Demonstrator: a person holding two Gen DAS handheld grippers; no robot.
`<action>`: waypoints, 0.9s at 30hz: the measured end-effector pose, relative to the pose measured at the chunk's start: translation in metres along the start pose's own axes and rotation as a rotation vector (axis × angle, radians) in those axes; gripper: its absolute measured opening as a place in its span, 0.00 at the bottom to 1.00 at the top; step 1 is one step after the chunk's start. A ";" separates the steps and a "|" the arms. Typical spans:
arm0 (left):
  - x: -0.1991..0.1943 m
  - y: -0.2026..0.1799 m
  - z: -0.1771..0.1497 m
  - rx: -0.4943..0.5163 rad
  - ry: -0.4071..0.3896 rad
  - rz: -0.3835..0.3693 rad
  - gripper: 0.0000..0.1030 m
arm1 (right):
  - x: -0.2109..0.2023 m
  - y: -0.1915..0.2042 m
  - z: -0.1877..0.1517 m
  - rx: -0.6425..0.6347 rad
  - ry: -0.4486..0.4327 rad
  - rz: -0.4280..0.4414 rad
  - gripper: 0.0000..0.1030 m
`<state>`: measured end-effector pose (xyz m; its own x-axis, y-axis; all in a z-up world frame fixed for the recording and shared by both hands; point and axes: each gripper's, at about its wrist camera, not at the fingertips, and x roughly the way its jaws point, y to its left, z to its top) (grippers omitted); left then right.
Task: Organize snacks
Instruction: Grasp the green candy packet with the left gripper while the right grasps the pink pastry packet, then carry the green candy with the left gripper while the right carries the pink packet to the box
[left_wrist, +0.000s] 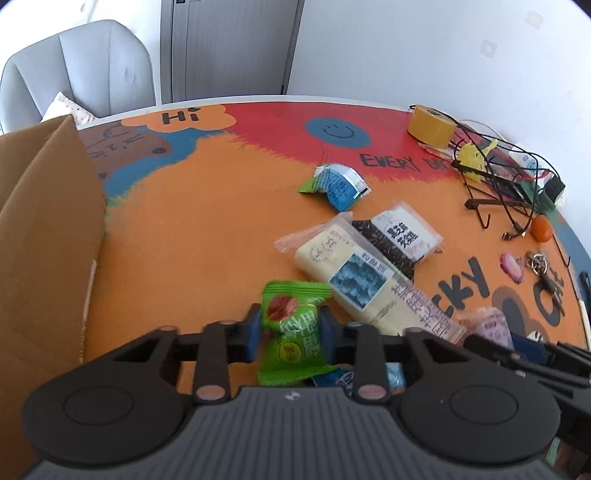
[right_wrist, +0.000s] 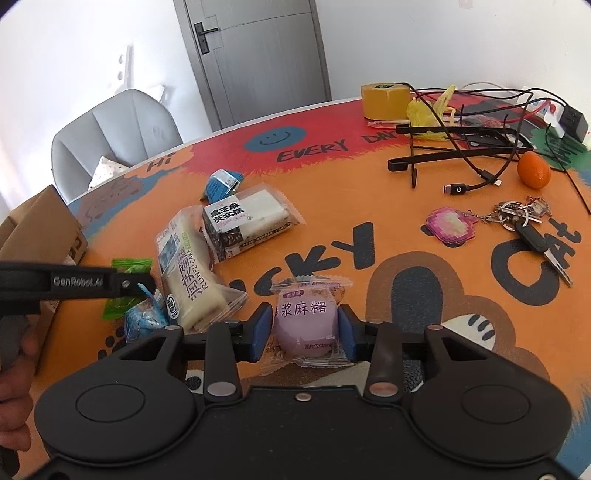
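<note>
With the left gripper (left_wrist: 290, 334) pinching the green candy (left_wrist: 291, 343) and the right gripper (right_wrist: 304, 332) clamping the purple mochi (right_wrist: 304, 321), lift both gently (wrappers crush easily) toward the cardboard box (left_wrist: 44, 229).

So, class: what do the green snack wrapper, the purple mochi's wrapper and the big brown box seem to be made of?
Green snack wrapper: probably glossy printed plastic film; it crinkles and has a serrated end.
Purple mochi wrapper: clear, shiny plastic film, since the purple mochi shows through and the edges glint.
Brown box: apparently matte corrugated cardboard, plain brown, with stiff flat flaps.
</note>
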<state>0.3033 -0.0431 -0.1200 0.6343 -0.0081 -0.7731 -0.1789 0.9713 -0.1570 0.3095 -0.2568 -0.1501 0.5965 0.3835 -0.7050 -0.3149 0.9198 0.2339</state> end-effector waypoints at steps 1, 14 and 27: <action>-0.001 0.001 0.000 -0.006 0.004 -0.009 0.27 | 0.000 0.000 0.001 0.000 0.001 0.001 0.35; -0.040 0.014 -0.010 -0.004 -0.041 -0.053 0.25 | -0.021 0.018 0.003 0.019 -0.039 0.023 0.33; -0.103 0.035 0.003 0.017 -0.153 -0.064 0.25 | -0.043 0.053 0.022 -0.004 -0.116 0.058 0.33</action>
<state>0.2345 -0.0079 -0.0438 0.7514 -0.0352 -0.6590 -0.1227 0.9737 -0.1919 0.2838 -0.2222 -0.0924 0.6584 0.4437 -0.6080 -0.3542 0.8954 0.2698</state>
